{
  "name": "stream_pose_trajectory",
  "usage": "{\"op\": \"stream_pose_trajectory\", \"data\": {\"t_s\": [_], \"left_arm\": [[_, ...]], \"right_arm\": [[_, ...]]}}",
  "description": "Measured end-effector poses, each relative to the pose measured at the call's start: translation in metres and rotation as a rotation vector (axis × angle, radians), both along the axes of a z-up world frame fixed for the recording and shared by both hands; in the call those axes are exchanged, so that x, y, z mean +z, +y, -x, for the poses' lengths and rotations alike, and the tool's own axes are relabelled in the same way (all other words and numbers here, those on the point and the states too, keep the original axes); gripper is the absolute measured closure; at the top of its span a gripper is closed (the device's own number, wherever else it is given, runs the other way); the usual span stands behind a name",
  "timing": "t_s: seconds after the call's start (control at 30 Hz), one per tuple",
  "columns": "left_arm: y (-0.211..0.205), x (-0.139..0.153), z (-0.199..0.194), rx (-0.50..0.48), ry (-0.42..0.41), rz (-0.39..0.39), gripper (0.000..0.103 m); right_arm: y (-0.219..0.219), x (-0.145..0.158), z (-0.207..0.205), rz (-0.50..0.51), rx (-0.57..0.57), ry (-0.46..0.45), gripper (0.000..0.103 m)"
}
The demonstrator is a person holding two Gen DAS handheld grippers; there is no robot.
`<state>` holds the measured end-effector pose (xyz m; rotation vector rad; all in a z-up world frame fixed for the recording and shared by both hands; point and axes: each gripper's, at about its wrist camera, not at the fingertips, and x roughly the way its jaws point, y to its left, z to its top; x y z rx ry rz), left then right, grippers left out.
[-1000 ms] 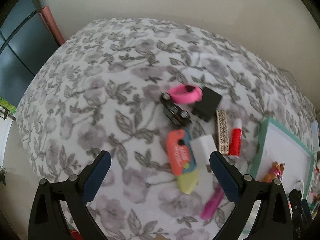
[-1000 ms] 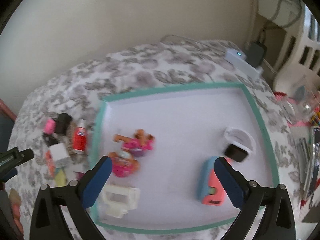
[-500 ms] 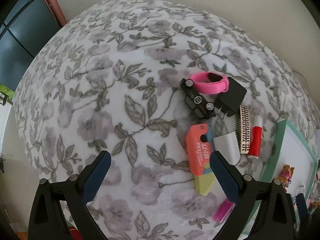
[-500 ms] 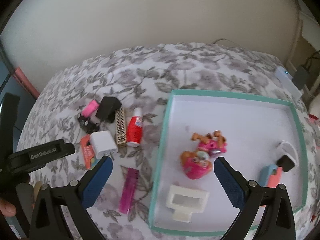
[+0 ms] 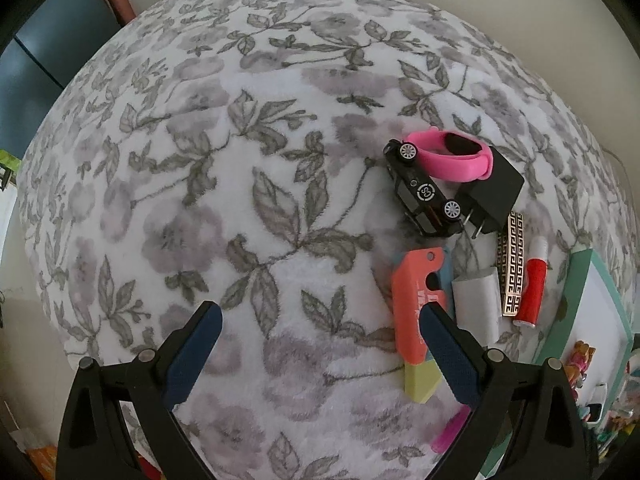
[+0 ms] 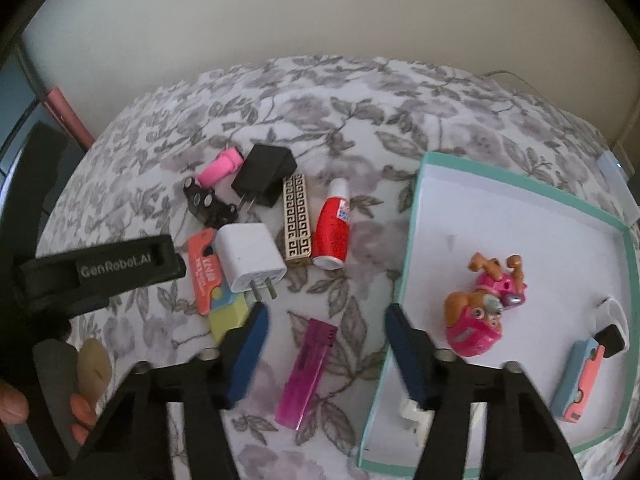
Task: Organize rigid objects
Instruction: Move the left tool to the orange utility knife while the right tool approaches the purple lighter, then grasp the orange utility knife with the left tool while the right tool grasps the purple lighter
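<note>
Loose items lie on the floral blanket: a pink band (image 5: 452, 156), a black toy car (image 5: 424, 196), a black charger (image 6: 264, 176), a white charger (image 6: 250, 262), an orange and yellow cutter (image 5: 418, 308), a gold patterned lighter (image 6: 297, 222) and a red bottle (image 6: 331, 232). A magenta lighter (image 6: 306, 372) lies between the fingers of my right gripper (image 6: 326, 336). Its jaws are closing and the pads stand clear of the lighter. My left gripper (image 5: 320, 352) is open above bare blanket, its right finger (image 5: 448, 356) over the cutter.
A teal-rimmed white tray (image 6: 412, 240) sits right of the pile. It holds pink toy dogs (image 6: 484, 304), a blue and pink item (image 6: 580, 376), a small black piece (image 6: 612, 336) and a white object (image 6: 416, 416). The left gripper's body (image 6: 100, 268) reaches in from the left.
My right gripper swung left from over the tray to the magenta lighter and its jaws narrowed. My left gripper sank toward the blanket, left of the pile.
</note>
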<state>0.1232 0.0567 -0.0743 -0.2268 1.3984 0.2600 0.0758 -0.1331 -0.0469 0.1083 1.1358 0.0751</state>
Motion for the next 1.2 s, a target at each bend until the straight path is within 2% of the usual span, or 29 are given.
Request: {"op": "stream_pose_trajectory", "data": {"t_s": [0.17, 0.43, 0.5, 0.8, 0.9, 1.2], "left_arm": [[0.004, -0.004, -0.005, -0.008, 0.003, 0.009, 0.004], [-0.007, -0.007, -0.012, -0.066, 0.009, 0.032, 0.004], [-0.011, -0.008, -0.013, -0.084, 0.010, 0.031, 0.004], [-0.036, -0.020, -0.022, -0.129, 0.033, 0.014, 0.004], [-0.039, -0.023, -0.026, -0.116, 0.025, 0.027, 0.004], [-0.053, -0.035, -0.034, -0.151, 0.013, -0.006, 0.004]], "right_arm": [[0.006, -0.010, -0.002, -0.017, 0.025, 0.037, 0.059], [0.014, -0.025, 0.000, 0.004, 0.030, 0.097, 0.064], [0.015, -0.028, 0.001, 0.009, 0.036, 0.109, 0.070], [0.017, -0.037, 0.004, 0.019, 0.038, 0.148, 0.073], [0.017, -0.038, 0.003, 0.019, 0.036, 0.152, 0.073], [0.018, -0.040, 0.003, 0.027, 0.041, 0.152, 0.073]]}}
